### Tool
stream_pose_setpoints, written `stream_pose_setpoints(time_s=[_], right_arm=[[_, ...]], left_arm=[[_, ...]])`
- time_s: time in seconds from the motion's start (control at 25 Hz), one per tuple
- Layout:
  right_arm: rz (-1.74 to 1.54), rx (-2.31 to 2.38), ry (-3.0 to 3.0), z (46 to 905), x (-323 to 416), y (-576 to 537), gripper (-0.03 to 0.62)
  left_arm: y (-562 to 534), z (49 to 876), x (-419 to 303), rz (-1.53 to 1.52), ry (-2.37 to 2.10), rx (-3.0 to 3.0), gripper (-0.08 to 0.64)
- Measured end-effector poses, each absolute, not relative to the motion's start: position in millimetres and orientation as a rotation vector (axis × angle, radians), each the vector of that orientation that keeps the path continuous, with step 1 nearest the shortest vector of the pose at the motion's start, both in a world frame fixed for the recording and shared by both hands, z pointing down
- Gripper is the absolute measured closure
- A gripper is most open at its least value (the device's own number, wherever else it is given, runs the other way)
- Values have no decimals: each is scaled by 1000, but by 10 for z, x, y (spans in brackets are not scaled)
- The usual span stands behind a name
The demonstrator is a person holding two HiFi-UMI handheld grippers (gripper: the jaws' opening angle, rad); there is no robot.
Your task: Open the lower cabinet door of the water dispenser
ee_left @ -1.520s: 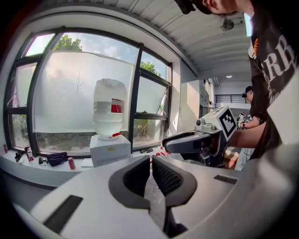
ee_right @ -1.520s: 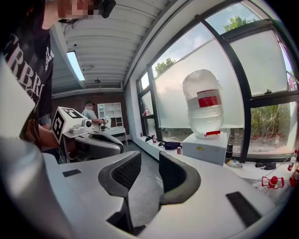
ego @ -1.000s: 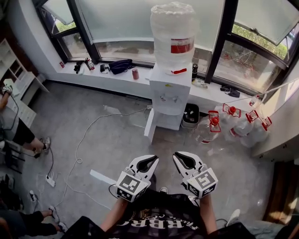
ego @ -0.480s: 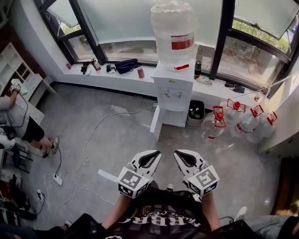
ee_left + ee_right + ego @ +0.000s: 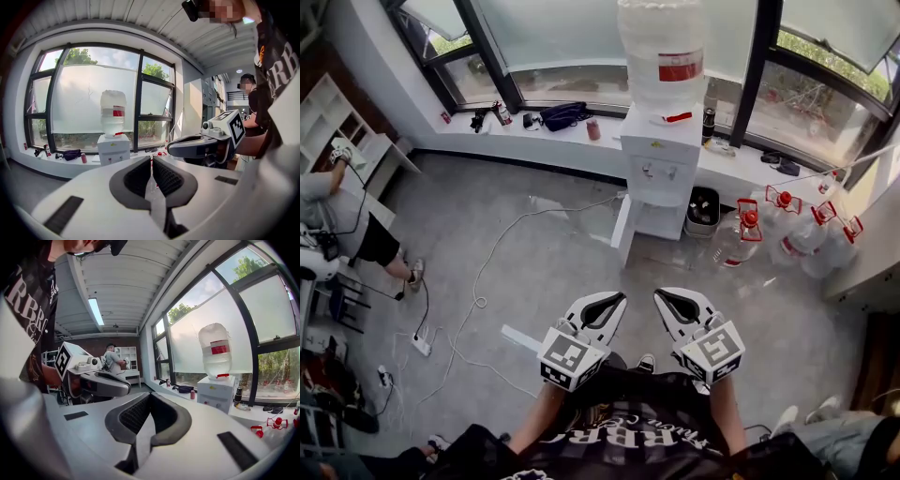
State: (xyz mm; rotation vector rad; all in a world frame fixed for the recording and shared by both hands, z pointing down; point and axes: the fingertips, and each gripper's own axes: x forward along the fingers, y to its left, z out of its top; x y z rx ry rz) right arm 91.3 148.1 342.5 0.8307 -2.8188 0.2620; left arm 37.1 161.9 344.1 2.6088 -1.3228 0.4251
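Note:
The white water dispenser (image 5: 661,164) stands against the windowsill with a big clear bottle (image 5: 666,42) on top. Its lower cabinet door (image 5: 624,231) stands swung out to the left of the cabinet body. My left gripper (image 5: 615,299) and right gripper (image 5: 663,296) hover side by side over the floor, well short of the dispenser, both pointing toward it. Each is shut with nothing between the pads. In the left gripper view the dispenser (image 5: 112,149) shows far ahead, its lower part hidden behind the jaws. The right gripper view shows the dispenser (image 5: 218,392) to the right.
Several clear jugs with red caps (image 5: 787,234) stand right of the dispenser, and a black bin (image 5: 705,211) sits beside it. A cable (image 5: 487,272) runs across the floor to a power strip (image 5: 422,345). A seated person (image 5: 342,216) is at far left.
The dispenser now sits farther off and higher in the head view; both grippers have drawn back from it together, still side by side.

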Motion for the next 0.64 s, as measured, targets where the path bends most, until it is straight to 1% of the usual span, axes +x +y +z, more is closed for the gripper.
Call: stream_pose_setpoints(time_s=[0.64], right_arm=[[232, 840, -2805, 3445, 845, 1600, 578]], left_arm=[[1816, 3462, 299, 405, -1329, 2627, 540]])
